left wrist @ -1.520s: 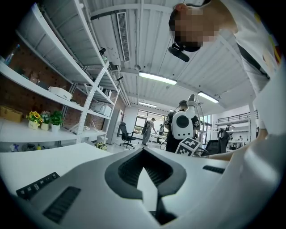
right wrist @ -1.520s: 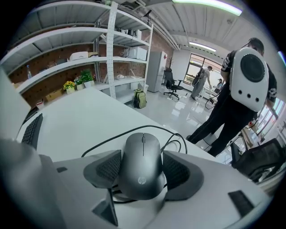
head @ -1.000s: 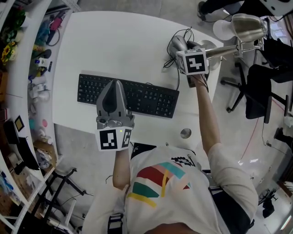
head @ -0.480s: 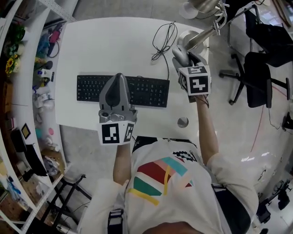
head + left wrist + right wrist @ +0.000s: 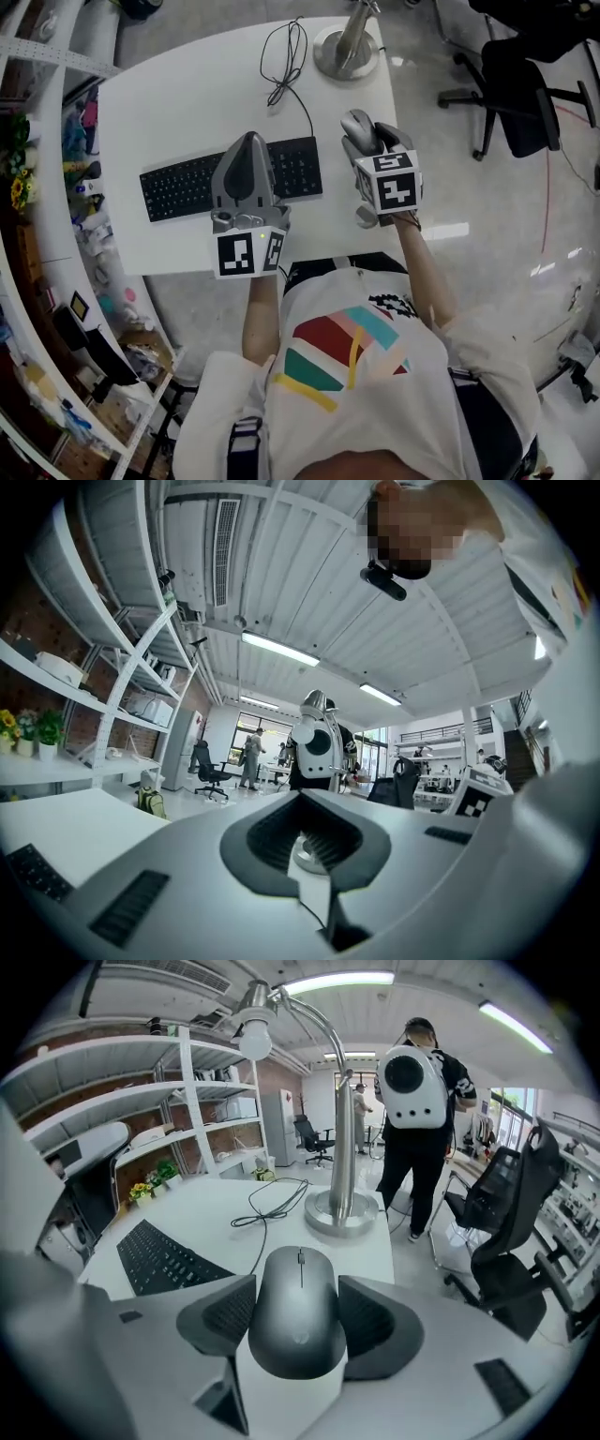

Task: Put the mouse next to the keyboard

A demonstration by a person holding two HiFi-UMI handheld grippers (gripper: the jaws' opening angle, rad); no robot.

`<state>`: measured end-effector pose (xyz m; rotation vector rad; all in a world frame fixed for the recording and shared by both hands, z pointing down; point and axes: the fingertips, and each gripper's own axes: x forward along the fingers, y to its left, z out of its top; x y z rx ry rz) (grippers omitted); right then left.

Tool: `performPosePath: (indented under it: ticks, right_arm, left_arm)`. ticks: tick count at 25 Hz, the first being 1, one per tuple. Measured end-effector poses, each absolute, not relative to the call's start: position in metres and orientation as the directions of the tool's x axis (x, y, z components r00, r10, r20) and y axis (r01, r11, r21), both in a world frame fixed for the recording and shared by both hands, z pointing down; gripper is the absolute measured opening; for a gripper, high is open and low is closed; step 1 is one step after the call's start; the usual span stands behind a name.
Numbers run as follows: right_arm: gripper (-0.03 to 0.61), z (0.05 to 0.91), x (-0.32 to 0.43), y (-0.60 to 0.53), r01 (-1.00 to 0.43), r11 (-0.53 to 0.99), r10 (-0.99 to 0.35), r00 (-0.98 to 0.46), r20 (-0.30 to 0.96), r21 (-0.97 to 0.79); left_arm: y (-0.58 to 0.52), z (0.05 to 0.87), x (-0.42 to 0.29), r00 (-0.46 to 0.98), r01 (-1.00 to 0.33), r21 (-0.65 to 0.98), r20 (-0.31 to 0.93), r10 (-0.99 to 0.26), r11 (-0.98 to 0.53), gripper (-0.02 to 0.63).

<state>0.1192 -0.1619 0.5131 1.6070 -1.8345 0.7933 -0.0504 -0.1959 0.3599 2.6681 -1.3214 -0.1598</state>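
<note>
The mouse point(image 5: 298, 1312) sits clamped between the two fingers point(image 5: 220, 1314) of the right gripper point(image 5: 365, 141), which press on its left and right sides; its wheel end points to the far side. It is over the right part of the white worktop point(image 5: 187, 84), near the right end of the keyboard point(image 5: 183, 186) with a strip of bare worktop between them. I cannot tell whether the mouse rests on the worktop or hangs just above it.

The keyboard lies lengthwise across the worktop, its right end a little farther away than its left. From behind its right end a black cable point(image 5: 286, 61) runs toward the far side and ends in loose loops. Just right of those loops, at the far right corner, stands the round metal base of a lamp point(image 5: 345, 52); in the right gripper view its stem rises and bends over to a bulb.

The left gripper point(image 5: 248, 142) hangs over the right half of the keyboard. Its fingers point(image 5: 258, 834) are drawn close together, leaving only a narrow slit, and nothing is between them.

Shelves point(image 5: 66, 159) with small items line the left edge of the scene. Beyond the worktop on the right, a person point(image 5: 419, 1101) with a white backpack stands on the floor, and a black chair point(image 5: 516, 70) is nearby.
</note>
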Motion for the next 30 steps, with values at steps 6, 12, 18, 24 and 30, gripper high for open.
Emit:
performPosePath:
  ticks: [6, 12, 18, 24, 30]
  right_arm:
    - [0.284, 0.548, 0.109, -0.127, -0.987, 0.054, -0.595, -0.151, 0.789, -0.148]
    - [0.284, 0.571, 0.113, -0.118, -0.987, 0.007, -0.568, -0.138, 0.811, -0.163]
    - [0.285, 0.576, 0.115, -0.119, -0.981, -0.003, -0.595, -0.154, 0.789, -0.194]
    - [0.285, 0.548, 0.118, -0.124, -0.978, 0.027, -0.641, -0.175, 0.748, -0.206]
    - [0.284, 0.467, 0.112, -0.138, -0.945, 0.128, -0.764, -0.287, 0.577, -0.301]
  left_arm:
    - [-0.189, 0.379, -0.023, 0.656, -0.740, 0.202, 0.004, -0.754, -0.642, 0.044]
    - [-0.188, 0.389, -0.008, 0.679, -0.720, 0.211, 0.017, -0.734, -0.662, 0.044]
    - [-0.190, 0.388, -0.006, 0.682, -0.717, 0.207, 0.016, -0.731, -0.665, 0.044]
    - [-0.190, 0.380, -0.012, 0.668, -0.730, 0.197, 0.006, -0.744, -0.654, 0.044]
    - [-0.178, 0.350, -0.028, 0.624, -0.766, 0.160, -0.042, -0.780, -0.622, 0.044]
